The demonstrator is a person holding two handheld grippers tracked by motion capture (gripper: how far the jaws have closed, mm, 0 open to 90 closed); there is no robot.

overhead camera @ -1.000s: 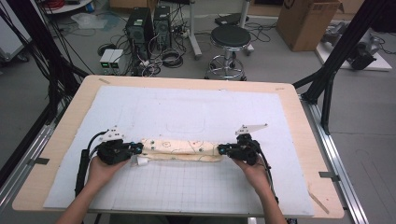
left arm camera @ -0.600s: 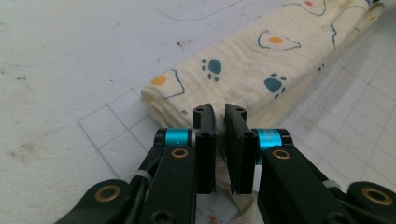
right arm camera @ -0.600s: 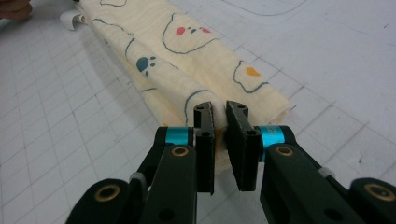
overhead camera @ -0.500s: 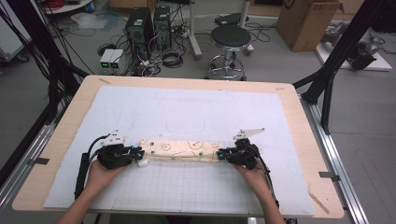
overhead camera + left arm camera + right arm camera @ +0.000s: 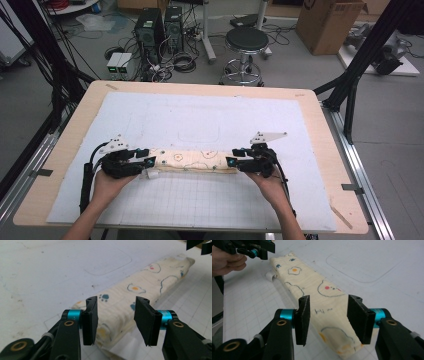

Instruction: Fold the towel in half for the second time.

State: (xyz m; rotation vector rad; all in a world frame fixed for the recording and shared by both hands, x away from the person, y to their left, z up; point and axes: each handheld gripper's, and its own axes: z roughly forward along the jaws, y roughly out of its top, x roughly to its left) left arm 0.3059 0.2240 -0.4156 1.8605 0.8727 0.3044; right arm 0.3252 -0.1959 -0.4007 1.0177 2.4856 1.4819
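Folded cloth (image 5: 192, 161), cream w/ fried-egg and paw prints, lies as a long narrow strip across the near-middle of the desk (image 5: 320, 120), on the white mat (image 5: 200, 120), running left to right. Its near edge sits along the far edge of the mat's grid area.

Left claw (image 5: 150, 162) at the cloth's left end, right claw (image 5: 231, 162) at its right end, each held by a hand coming in from the near side.

Left claw: released; jaws have just been opening. In the left gripper view its pads (image 5: 90, 320) stand apart w/ the cloth's end (image 5: 120, 312) between them, gaps both sides, no press.

Right claw (image 5: 329, 320): also released, jaws just been opening. Cloth end (image 5: 329, 327) between the pads; whether the right pad brushes the fabric edge, can't tell.

White tag or label (image 5: 270, 276) pokes out at the cloth's left end, near side.
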